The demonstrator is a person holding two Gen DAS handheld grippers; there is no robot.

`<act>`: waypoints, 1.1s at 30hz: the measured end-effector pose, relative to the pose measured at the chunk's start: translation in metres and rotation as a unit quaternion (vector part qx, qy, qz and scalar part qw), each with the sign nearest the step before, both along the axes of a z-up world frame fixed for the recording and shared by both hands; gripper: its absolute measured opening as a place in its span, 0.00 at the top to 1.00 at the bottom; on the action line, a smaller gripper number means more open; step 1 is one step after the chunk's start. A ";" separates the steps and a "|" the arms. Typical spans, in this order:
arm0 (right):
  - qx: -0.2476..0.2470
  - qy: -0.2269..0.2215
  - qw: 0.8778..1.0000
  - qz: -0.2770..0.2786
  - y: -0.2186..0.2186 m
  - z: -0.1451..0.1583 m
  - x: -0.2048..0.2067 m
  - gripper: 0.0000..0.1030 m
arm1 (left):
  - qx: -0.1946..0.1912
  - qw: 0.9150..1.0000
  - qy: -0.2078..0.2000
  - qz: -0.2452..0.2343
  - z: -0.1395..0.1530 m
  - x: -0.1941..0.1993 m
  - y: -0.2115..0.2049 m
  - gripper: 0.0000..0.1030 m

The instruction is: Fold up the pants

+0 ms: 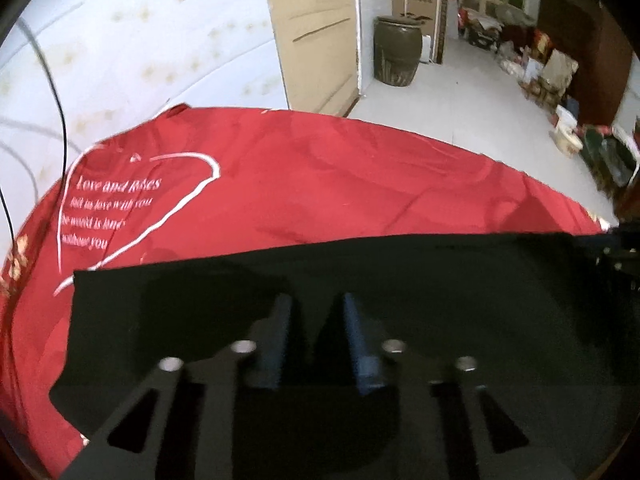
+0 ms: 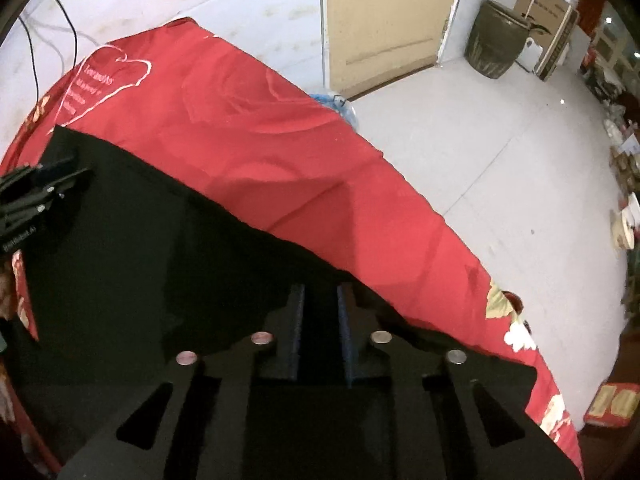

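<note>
pants (image 1: 400,280) flat, black, lower half of both frames, on red bedspread (image 1: 320,184) | left gripper (image 1: 314,300) narrow gap over the cloth, grip not clear | right gripper (image 2: 320,292) narrow gap at the pants' far edge, grip not clear | both seem set along one edge, likely for a fold

We see plain black pants (image 1: 360,280) on a red bed cover (image 1: 320,168) printed with a white heart outline, white lettering and cream flowers. The fingers (image 1: 356,344) look dark blue-black.
</note>
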State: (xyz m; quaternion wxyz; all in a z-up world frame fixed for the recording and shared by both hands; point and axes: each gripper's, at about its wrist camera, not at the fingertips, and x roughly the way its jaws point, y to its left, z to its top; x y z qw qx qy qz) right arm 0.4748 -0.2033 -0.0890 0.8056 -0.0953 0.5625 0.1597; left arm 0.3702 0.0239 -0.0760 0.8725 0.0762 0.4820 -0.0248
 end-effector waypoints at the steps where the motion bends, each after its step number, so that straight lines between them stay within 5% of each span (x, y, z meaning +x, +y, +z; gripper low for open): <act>1: 0.000 -0.002 1.000 -0.001 -0.001 0.000 -0.001 0.92 | 0.005 1.000 0.002 -0.003 0.000 0.000 -0.005 0.96; 13: 0.046 -0.062 0.997 -0.011 -0.006 0.068 -0.051 0.94 | -0.004 0.999 -0.036 0.028 0.054 -0.051 0.012 0.99; 21: 0.089 -0.079 0.993 0.004 0.005 0.113 -0.150 0.94 | -0.039 0.997 -0.058 0.042 0.089 -0.141 0.022 0.99; 26: 0.098 -0.031 0.995 -0.008 0.010 0.100 -0.217 0.94 | -0.073 0.994 -0.035 0.077 0.075 -0.210 0.036 0.99; 33: 0.083 0.108 0.989 -0.052 0.023 0.029 -0.273 0.94 | -0.089 0.987 0.048 0.126 0.025 -0.266 0.058 0.99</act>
